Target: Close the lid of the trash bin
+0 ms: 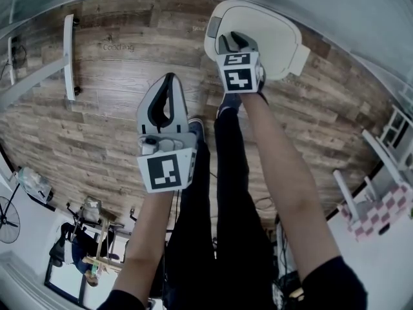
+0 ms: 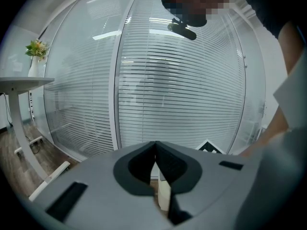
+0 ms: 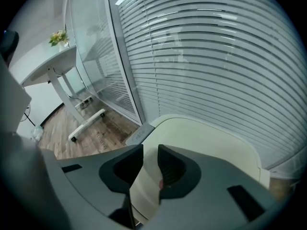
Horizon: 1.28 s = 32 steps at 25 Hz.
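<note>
Lid (image 1: 281,34) lies between right gripper's (image 3: 149,150) slightly parted fingers (image 3: 175,169); left gripper's (image 2: 154,145) fingers (image 2: 173,164) pressed together.

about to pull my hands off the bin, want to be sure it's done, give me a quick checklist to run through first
1. Trash bin lid down: looks flat from the head view; whether it is fully seated, cannot tell.
2. Right gripper over the lid: ok.
3. Right jaws not clamped: ok, slightly apart with the lid showing in the gap; whether they touch it, cannot tell.
4. Left gripper clear of the lid: ok, held aside, jaws together, nothing between them.
5. Grey front tab uncovered: ok.
</note>
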Each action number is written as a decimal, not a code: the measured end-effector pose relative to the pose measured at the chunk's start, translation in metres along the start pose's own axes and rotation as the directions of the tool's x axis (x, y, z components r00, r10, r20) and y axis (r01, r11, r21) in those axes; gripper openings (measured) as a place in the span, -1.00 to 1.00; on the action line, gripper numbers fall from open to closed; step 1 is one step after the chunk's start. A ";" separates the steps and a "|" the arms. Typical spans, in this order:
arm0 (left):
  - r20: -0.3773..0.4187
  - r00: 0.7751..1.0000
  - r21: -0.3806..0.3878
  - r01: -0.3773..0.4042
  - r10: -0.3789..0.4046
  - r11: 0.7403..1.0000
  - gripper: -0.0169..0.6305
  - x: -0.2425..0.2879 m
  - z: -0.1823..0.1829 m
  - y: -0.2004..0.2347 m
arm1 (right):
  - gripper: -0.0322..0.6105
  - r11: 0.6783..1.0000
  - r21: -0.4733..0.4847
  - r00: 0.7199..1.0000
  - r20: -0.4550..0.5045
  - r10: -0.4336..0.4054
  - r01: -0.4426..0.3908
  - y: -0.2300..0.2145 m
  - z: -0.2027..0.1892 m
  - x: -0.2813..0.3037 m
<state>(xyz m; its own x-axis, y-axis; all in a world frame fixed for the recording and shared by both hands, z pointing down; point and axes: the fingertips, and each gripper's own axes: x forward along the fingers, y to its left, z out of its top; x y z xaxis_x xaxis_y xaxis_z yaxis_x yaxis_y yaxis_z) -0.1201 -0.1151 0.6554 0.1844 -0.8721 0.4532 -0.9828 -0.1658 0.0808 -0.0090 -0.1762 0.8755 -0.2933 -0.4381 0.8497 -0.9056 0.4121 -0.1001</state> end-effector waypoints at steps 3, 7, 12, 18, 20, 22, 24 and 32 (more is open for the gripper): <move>0.000 1.000 -0.002 0.001 -0.001 1.000 -0.92 -0.003 0.000 0.001 | -0.61 1.000 -0.005 1.000 -0.002 0.002 -0.002 0.000 -0.001 -0.001; -0.002 1.000 0.006 0.007 -0.007 1.000 -0.92 -0.004 0.001 0.001 | -0.51 1.000 -0.004 1.000 0.026 0.017 -0.017 0.001 0.004 -0.004; -0.011 1.000 0.011 0.025 -0.025 1.000 -0.92 -0.007 0.004 0.001 | -0.46 0.999 0.038 0.987 0.164 -0.003 -0.003 -0.024 0.019 -0.032; -0.006 0.998 0.018 0.069 -0.068 0.997 -0.92 -0.007 0.009 -0.004 | -0.43 0.999 0.037 0.955 0.297 -0.006 -0.005 -0.025 0.047 -0.100; -0.010 0.996 0.031 0.088 -0.087 0.996 -0.92 -0.011 0.011 -0.006 | -0.43 1.000 0.025 0.941 0.337 -0.013 0.005 -0.026 0.052 -0.125; -0.011 0.996 0.032 0.090 -0.089 0.995 -0.92 -0.014 0.016 -0.007 | -0.43 0.998 0.063 0.926 0.376 -0.026 0.002 -0.034 0.057 -0.150; -0.008 0.996 0.033 0.092 -0.092 0.995 -0.92 -0.018 0.025 -0.009 | -0.42 0.993 0.117 0.908 0.414 -0.061 0.014 -0.048 0.061 -0.180; 0.000 0.988 0.044 0.156 -0.156 0.987 -0.92 -0.049 0.066 -0.020 | -0.37 0.980 0.187 0.847 0.510 -0.153 0.065 -0.067 0.082 -0.297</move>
<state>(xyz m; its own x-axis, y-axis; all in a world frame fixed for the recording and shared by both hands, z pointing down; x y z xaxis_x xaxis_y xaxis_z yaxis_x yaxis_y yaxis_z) -0.1087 -0.0993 0.5733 0.3352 -0.8355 0.4354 -0.9410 -0.3197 0.1110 0.1140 -0.1390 0.5870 -0.2654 -0.8413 0.4708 -0.9641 0.2262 -0.1393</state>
